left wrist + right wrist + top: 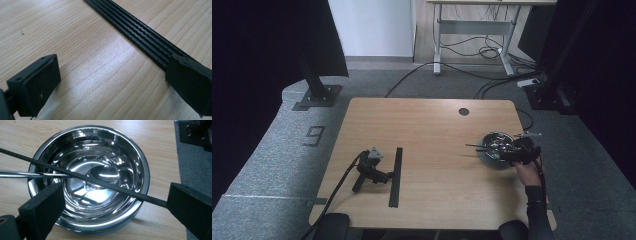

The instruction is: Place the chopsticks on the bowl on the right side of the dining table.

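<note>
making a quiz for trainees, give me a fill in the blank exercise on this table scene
1. The steel bowl has a ____ lying in it, handle over the rim.
2. A thin black rod lies ____ the bowl's rim.
3. The right gripper hovers over the bowl with jaws ____.
4. The left gripper rests on the table beside a black grooved ____.

Missing words: spoon; across; open; strip

Shiny silver bowl [120,220], black ribbed strip [140,32], pale wood-grain table [432,130].

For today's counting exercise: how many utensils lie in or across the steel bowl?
2. A black stick lies across the bowl, rim to rim; a spoon rests with its head inside, handle over the rim. Nothing else shows in the bowl.
</note>
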The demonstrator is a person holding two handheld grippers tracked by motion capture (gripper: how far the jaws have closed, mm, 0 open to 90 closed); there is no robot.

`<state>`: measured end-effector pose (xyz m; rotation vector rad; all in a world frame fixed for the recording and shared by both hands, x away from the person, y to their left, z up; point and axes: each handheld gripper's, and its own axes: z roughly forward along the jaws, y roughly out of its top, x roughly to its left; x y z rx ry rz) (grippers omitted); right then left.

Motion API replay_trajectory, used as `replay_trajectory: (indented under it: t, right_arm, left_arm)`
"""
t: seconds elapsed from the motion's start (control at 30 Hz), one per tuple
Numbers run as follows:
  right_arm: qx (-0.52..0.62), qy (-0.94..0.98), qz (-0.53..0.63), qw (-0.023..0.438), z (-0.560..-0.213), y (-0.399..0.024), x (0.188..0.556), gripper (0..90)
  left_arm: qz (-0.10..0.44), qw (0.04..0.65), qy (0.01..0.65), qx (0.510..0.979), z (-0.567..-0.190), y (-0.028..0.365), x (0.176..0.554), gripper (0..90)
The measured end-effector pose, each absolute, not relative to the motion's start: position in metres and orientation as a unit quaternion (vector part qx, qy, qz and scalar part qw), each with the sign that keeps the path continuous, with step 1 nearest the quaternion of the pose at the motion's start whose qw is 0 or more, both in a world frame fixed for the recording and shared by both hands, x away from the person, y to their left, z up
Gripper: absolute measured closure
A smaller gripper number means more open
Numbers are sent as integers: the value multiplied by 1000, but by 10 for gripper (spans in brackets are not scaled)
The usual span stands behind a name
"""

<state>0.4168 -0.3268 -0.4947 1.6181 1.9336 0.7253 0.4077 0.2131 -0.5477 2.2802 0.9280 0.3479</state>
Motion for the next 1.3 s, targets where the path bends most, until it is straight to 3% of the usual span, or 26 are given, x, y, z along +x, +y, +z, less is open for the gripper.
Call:
replay_trajectory:
  t: [0.93,1.3]
  right_arm:
    - [602,715,247,255,-514,-330,425,7]
    - [596,708,274,261,-502,-334,414,10]
  left_arm:
    - [133,322,353,868,-548,213,408,0]
    - [133,322,353,868,-548,213,408,0]
